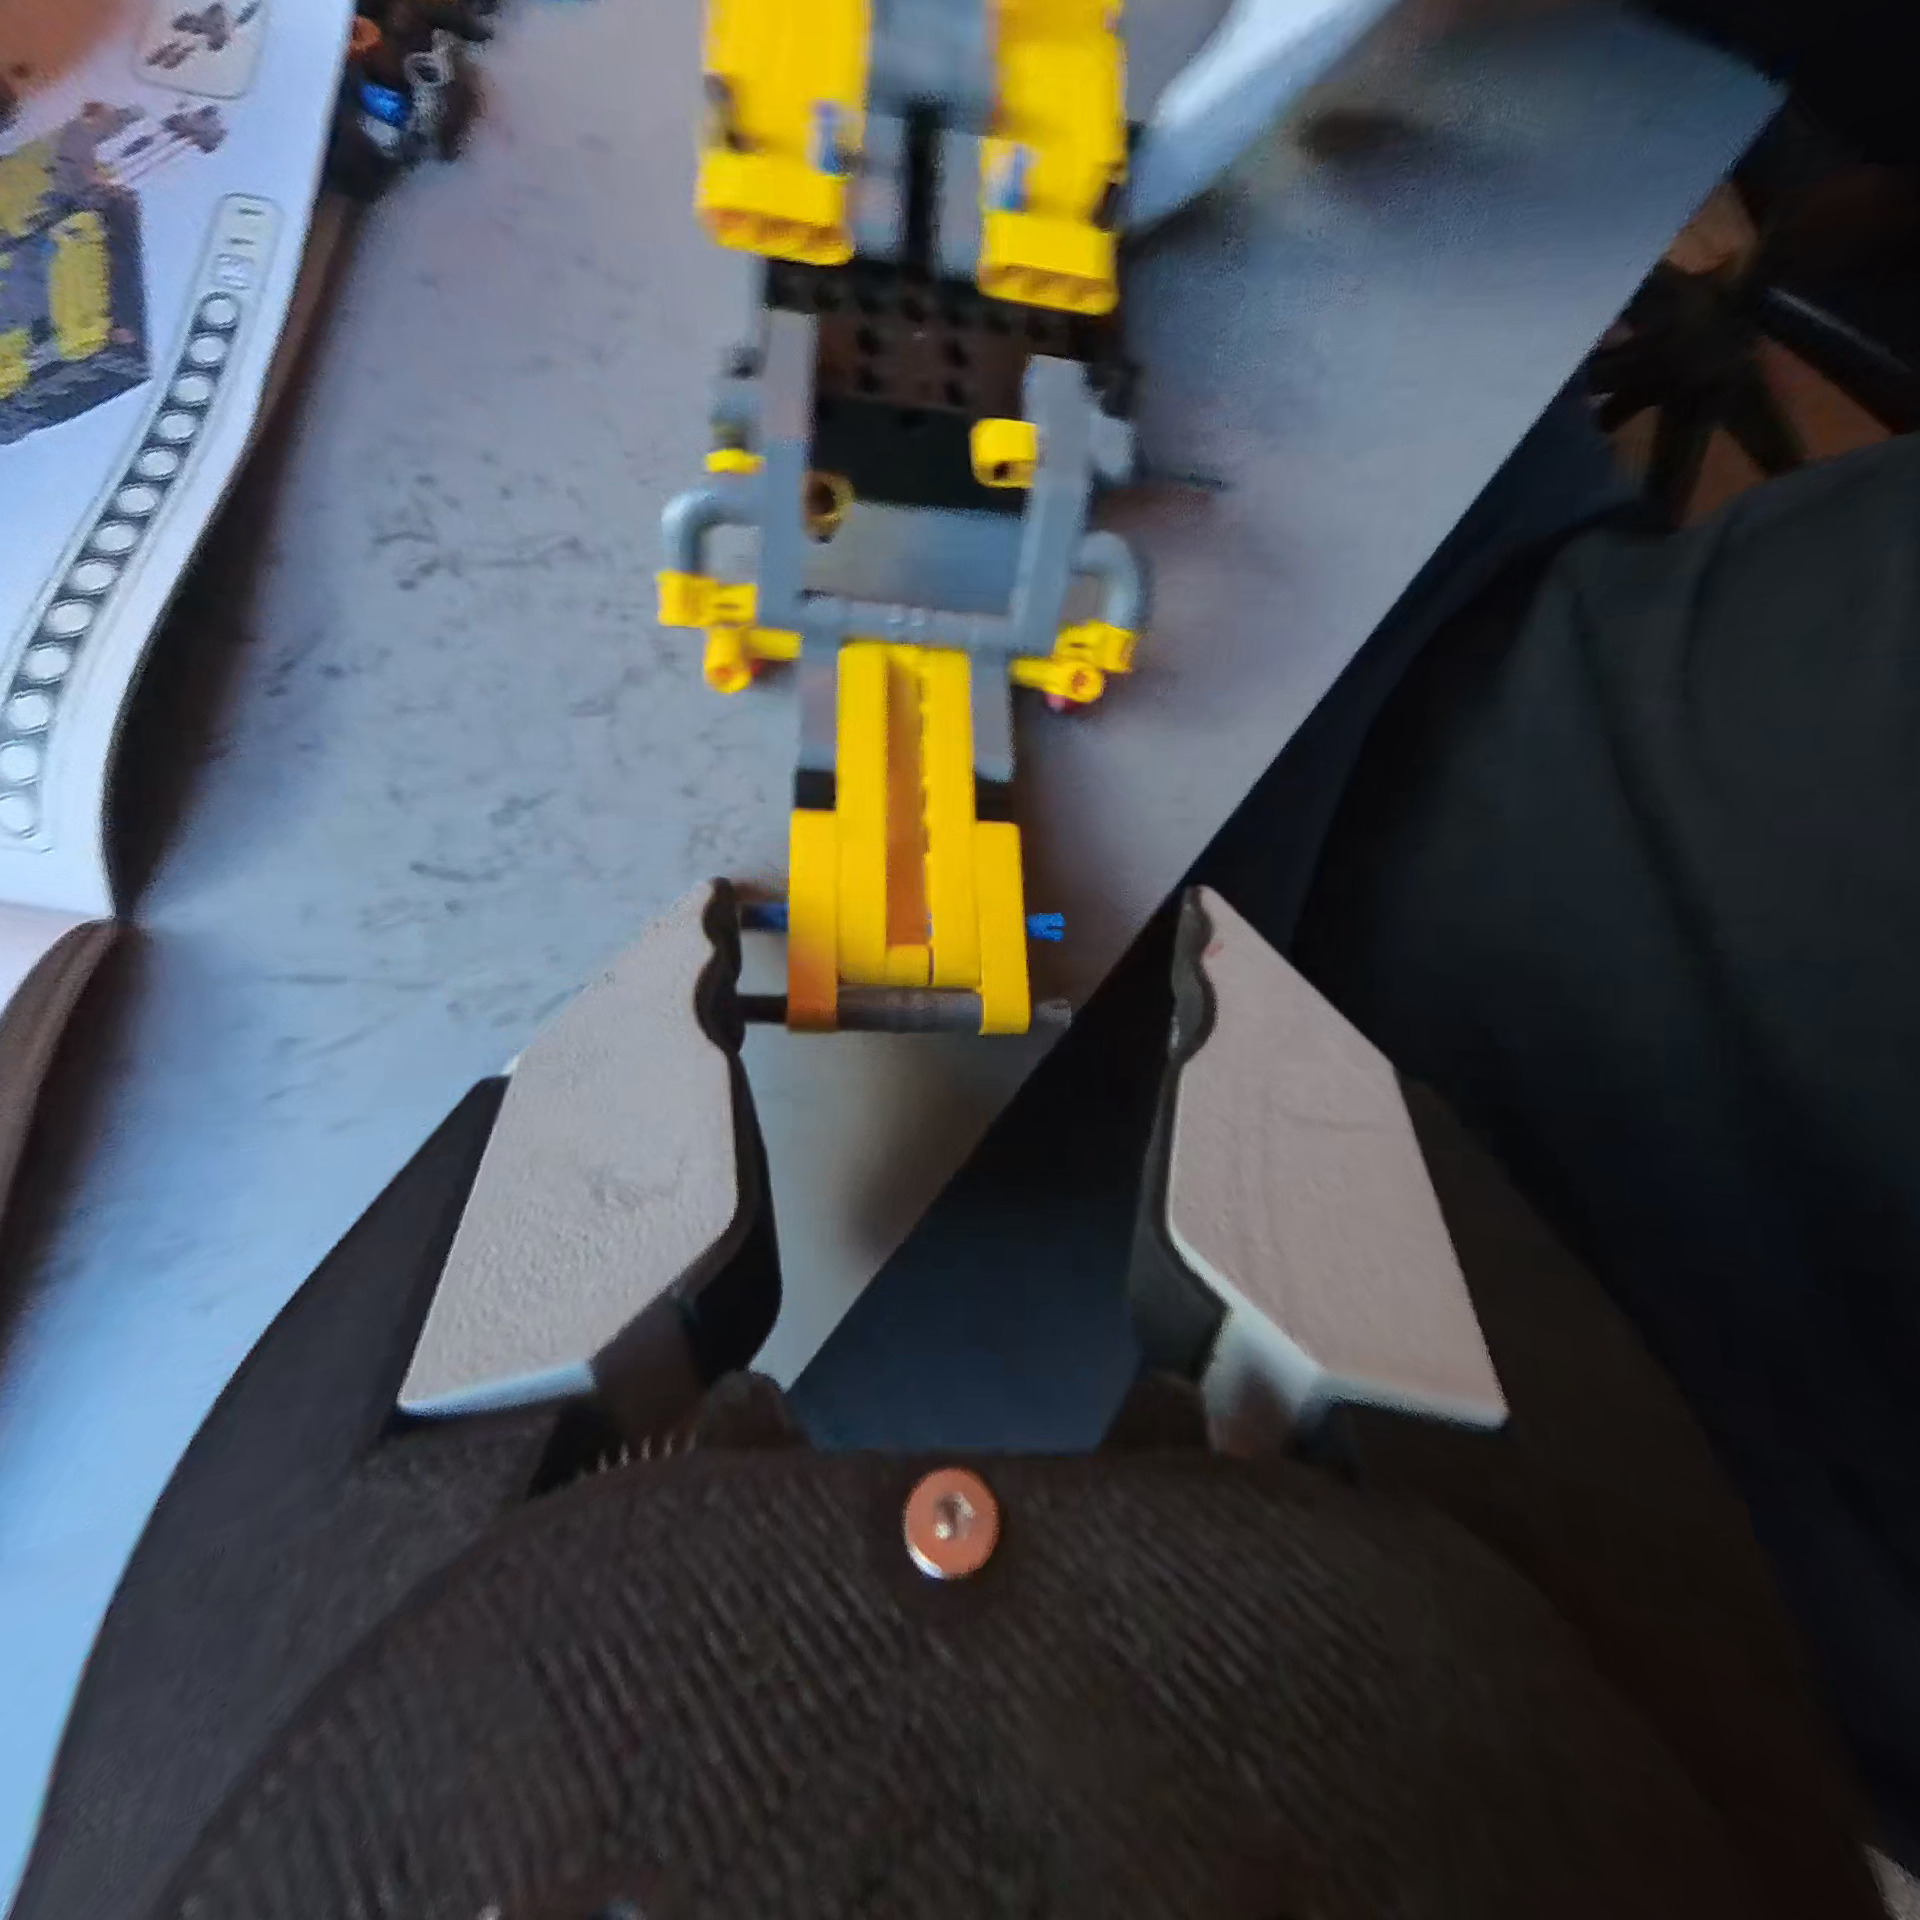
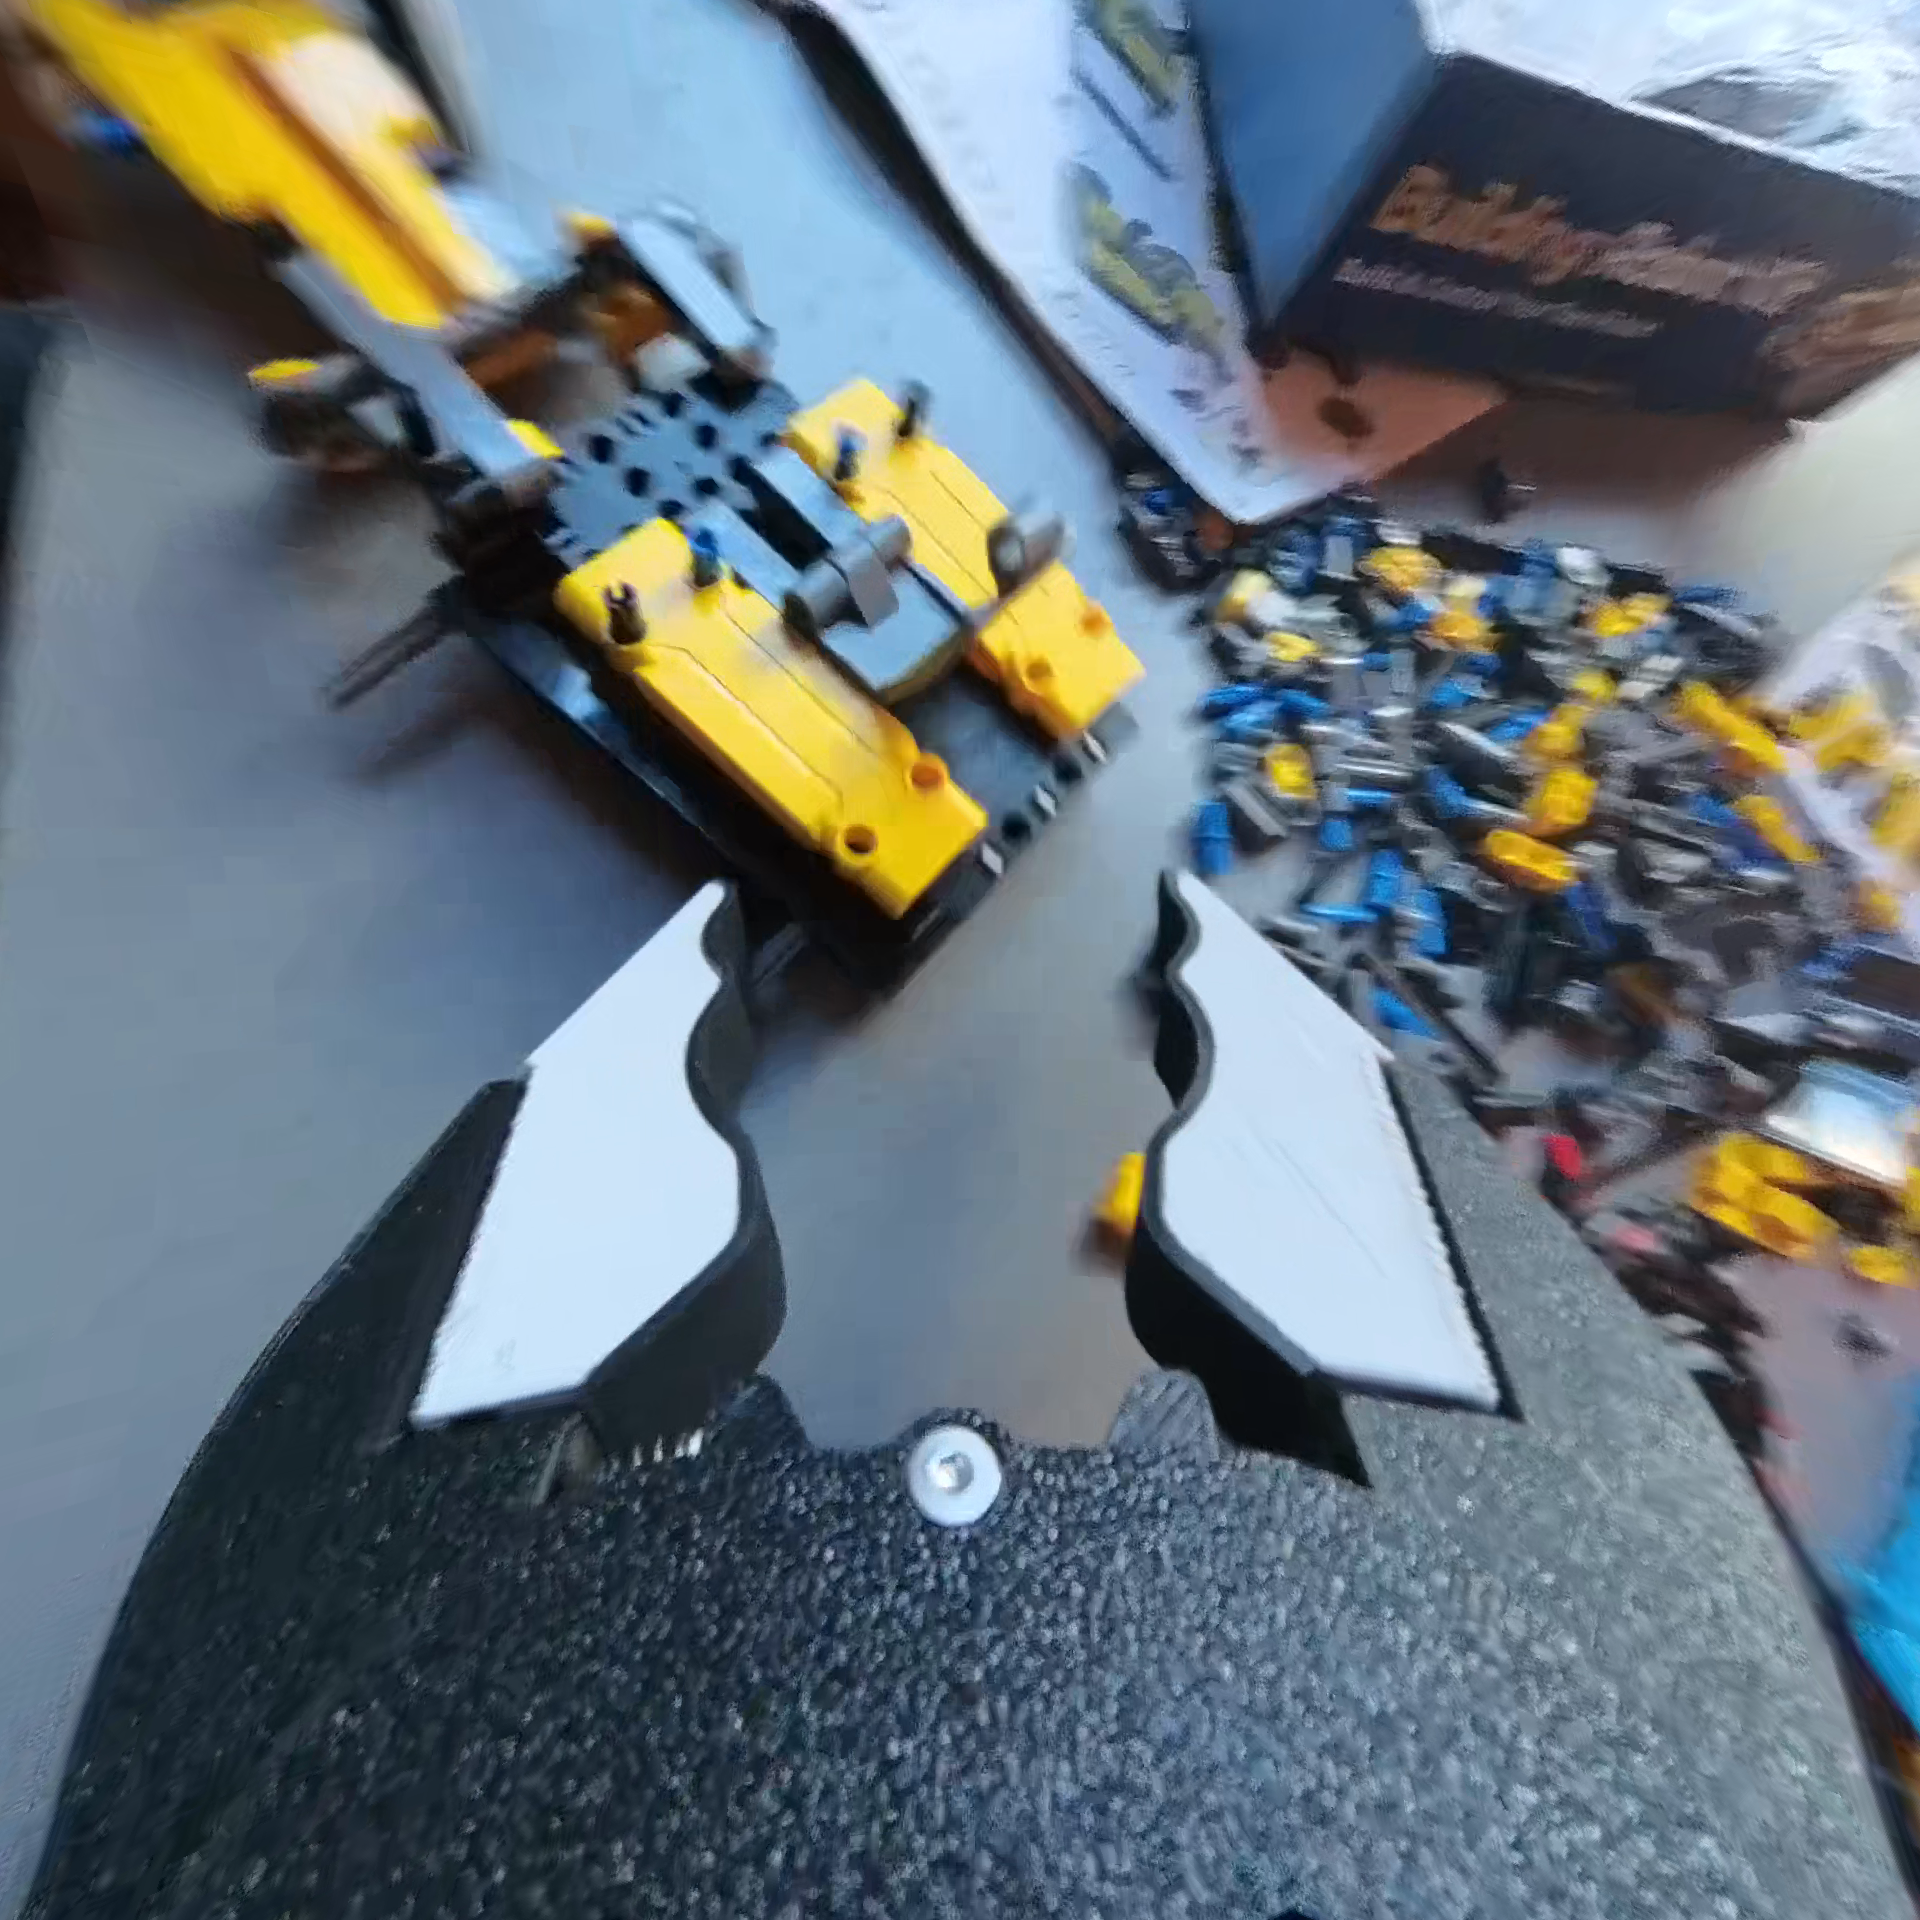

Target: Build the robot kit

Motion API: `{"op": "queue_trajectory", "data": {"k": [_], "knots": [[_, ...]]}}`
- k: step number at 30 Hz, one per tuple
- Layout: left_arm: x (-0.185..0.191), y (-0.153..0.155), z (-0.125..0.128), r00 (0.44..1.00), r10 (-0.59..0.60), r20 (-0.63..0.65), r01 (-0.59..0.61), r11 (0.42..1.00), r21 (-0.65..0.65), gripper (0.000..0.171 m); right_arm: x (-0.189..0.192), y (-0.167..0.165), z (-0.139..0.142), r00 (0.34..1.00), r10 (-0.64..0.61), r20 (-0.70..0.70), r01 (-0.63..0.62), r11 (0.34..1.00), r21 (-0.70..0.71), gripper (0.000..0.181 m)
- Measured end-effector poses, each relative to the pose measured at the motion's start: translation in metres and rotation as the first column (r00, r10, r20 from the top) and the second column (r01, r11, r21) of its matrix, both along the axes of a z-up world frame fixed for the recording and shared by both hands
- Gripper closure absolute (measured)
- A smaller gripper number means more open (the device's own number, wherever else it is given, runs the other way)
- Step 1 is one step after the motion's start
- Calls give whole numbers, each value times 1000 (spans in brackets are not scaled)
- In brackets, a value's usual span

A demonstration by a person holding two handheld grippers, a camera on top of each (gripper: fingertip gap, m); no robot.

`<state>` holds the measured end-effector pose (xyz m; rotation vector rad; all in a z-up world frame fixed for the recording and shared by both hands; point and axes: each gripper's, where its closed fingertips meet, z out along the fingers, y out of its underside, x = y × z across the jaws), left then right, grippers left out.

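A yellow, grey and black toy-brick vehicle model [image 1: 904, 582] lies on the grey table [image 1: 447, 665], its yellow boom end [image 1: 906, 925] pointing at me. My left gripper [image 1: 951, 956] is open; the boom end sits between the fingertips, and its dark axle reaches the left fingertip [image 1: 719, 966]. In the right wrist view the same model [image 2: 727, 623] lies up and left. My right gripper [image 2: 940, 935] is open and empty, its left fingertip [image 2: 717, 935] just short of the model's black base plate. A small yellow piece [image 2: 1120, 1195] lies by the right finger.
An open instruction booklet [image 1: 114, 468] lies at the left; it also shows in the right wrist view [image 2: 1091, 208]. A dark box [image 2: 1600, 218] stands at the back right. A heap of loose blue, yellow and black pieces [image 2: 1538, 831] covers the right. The table edge [image 1: 1403, 665] runs diagonally at the right.
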<state>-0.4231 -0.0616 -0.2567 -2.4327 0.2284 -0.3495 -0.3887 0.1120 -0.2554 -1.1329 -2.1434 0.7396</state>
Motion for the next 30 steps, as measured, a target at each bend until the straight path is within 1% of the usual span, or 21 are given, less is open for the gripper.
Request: {"op": "queue_trajectory", "data": {"k": [1, 2, 4, 5, 6, 7, 8, 10, 11, 14, 16, 17, 18, 19, 20, 21, 22, 24, 26, 29, 30], "knots": [[7, -1, 1, 999, -29, 29, 28, 1000, 2, 91, -5, 10, 2, 999, -34, -16, 35, 998, 51, 109], [16, -3, 5, 995, -67, 75, 66, 998, 11, 95, -5, 13, 5, 999, -38, -26, 39, 997, 66, 109], [31, -6, 16, 977, -124, 172, 113, 991, 68, 92, -1, 13, 16, 997, -44, -63, 44, 999, -4, 111], [29, -3, 24, 974, -115, 197, 92, 988, 123, 90, 2, 14, 20, 995, -53, -82, 50, 998, -48, 115], [16, 3, 32, 977, -59, 205, 22, 984, 179, 90, 6, 16, 24, 993, -61, -96, 53, 995, -89, 119], [-1, 7, 40, 976, 13, 217, -62, 973, 223, 92, 9, 17, 27, 991, -67, -113, 53, 990, -127, 120], [-16, 10, 48, 967, 60, 246, -126, 957, 261, 95, 12, 17, 30, 988, -73, -136, 50, 986, -162, 120], [-33, 13, 68, 942, 77, 325, -194, 919, 344, 92, 14, 15, 39, 979, -76, -189, 32, 974, -224, 120], [-39, 16, 74, 935, 78, 346, -212, 904, 371, 91, 14, 13, 44, 974, -74, -212, 20, 969, -247, 122], [-57, 27, 76, 940, 110, 323, -241, 885, 399, 89, 11, 9, 50, 969, -65, -238, -6, 958, -286, 124], [-73, 34, 77, 948, 153, 280, -268, 858, 438, 89, 10, 3, 56, 964, -44, -261, -42, 948, -316, 125], [-85, 36, 78, 951, 194, 241, -288, 836, 467, 89, 11, -4, 59, 963, -16, -270, -79, 937, -340, 128], [-98, 36, 78, 944, 252, 215, -328, 802, 499, 92, 14, -10, 61, 961, 19, -276, -121, 925, -359, 137], [-107, 35, 80, 933, 287, 217, -359, 771, 525, 93, 16, -14, 61, 959, 38, -280, -143, 920, -366, 148], [-108, 33, 80, 931, 275, 240, -363, 759, 540, 91, 15, -12, 60, 958, 28, -285, -134, 923, -361, 152], [-106, 31, 80, 934, 241, 263, -350, 757, 551, 90, 14, -10, 59, 959, 14, -284, -118, 928, -354, 148], [-104, 31, 79, 932, 226, 283, -350, 758, 551, 93, 13, -9, 58, 960, 10, -278, -111, 930, -352, 147], [-100, 31, 79, 937, 193, 291, -328, 771, 546, 99, 9, -7, 57, 960, 0, -280, -100, 934, -342, 149], [-97, 35, 73, 948, 181, 261, -296, 800, 522, 101, 3, -4, 54, 964, -10, -266, -82, 939, -334, 144], [-96, 43, 63, 965, 176, 196, -252, 836, 487, 105, -5, -4, 45, 978, -16, -208, -55, 942, -330, 127], [-95, 46, 61, 970, 174, 168, -235, 846, 479, 105, -8, -3, 44, 980, -24, -199, -42, 945, -323, 128]]}}
